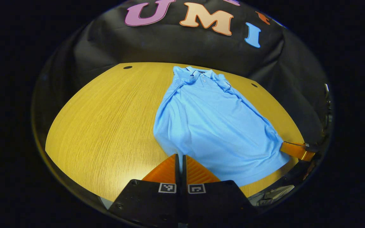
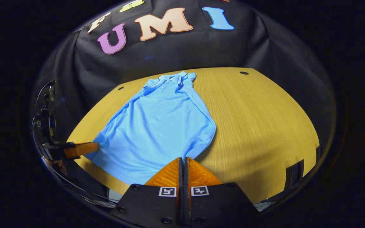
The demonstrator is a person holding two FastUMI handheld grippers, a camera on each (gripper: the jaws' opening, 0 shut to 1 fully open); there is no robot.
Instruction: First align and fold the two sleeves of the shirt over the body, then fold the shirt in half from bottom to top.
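Both tongs are sitting at the near hem of the shirt (image 1: 211, 123), one at each bottom corner. Left tongs (image 1: 180, 158) are clenched, fingers pressed together with the tip meeting the hem at the shirt's left corner; whether cloth is pinched between them cannot be told. Right tongs (image 2: 182, 161) are likewise clenched, their tip touching the hem at the other corner, again with no clear sign of cloth caught inside. Seen from the left gripper view, the right tongs are reaching in at the far corner of the hem. Lying flat on the table (image 1: 106, 120), the shirt is stretching its long axis away from both tongs, collar at the far end near the wall, hem nearest. Neither hand is closer than the other. Light blue polo, its sleeves appear already folded in, giving narrow, slightly rumpled sides. Judging from this, the bottom-to-top fold is coming next, carrying the hem toward the collar.
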